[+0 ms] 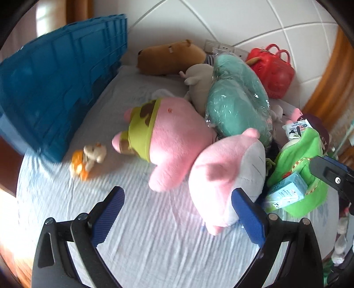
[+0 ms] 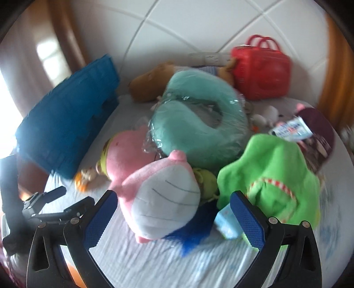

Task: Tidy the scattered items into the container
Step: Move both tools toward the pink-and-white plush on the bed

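A blue plastic crate (image 1: 55, 88) (image 2: 68, 128) stands on the bed at the left. Plush toys lie heaped in the middle: a pink star plush (image 1: 168, 137) (image 2: 126, 152), a pink and grey plush (image 1: 223, 177) (image 2: 163, 197), a teal neck pillow in plastic wrap (image 1: 236, 104) (image 2: 194, 124), a green plush (image 1: 296, 164) (image 2: 272, 175) and a brown capybara plush (image 1: 170, 55) (image 2: 150, 86). My left gripper (image 1: 177, 206) is open, just short of the pink and grey plush. My right gripper (image 2: 174, 208) is open, with that plush between its fingers but not clamped.
A small orange and cream toy (image 1: 88, 159) (image 2: 85, 177) lies near the crate. A red basket bag (image 1: 274, 71) (image 2: 261, 73) sits at the back by the white padded headboard (image 1: 232, 20). Light blue cartons (image 1: 285, 192) (image 2: 227, 223) rest by the green plush. Striped bedsheet (image 1: 143, 243) lies in front.
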A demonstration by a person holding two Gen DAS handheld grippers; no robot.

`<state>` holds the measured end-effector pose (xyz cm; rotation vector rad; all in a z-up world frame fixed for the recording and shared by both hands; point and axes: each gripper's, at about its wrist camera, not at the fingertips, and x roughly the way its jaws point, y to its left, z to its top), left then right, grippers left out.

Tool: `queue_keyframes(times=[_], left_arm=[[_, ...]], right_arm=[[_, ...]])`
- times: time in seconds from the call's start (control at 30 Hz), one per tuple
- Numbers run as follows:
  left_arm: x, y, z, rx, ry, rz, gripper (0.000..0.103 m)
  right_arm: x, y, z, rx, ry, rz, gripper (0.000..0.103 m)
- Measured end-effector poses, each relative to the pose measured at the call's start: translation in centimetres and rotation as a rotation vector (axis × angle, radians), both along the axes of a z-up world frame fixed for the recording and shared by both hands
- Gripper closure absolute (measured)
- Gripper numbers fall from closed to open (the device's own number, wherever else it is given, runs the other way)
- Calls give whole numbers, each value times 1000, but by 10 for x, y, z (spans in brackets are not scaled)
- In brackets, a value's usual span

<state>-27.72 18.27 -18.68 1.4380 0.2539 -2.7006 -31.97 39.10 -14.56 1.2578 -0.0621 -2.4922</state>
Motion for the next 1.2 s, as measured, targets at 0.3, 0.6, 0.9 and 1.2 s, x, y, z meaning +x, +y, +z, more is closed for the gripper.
queue_keyframes(times=[0.3, 0.6, 0.9, 1.2], left_arm=[[24, 17, -18, 18, -13, 139, 4], [28, 48, -43, 41, -76, 322, 4], [11, 77, -78, 107, -129, 450, 4], [-7, 75, -115, 158, -154, 469, 0]], right_arm=[[-14, 8, -5, -66, -58, 151, 0], [-38, 17, -11, -67, -62, 326, 0], [-81, 6, -40, -33, -132, 525, 0], [-117, -13, -79, -64, -217, 557, 0]])
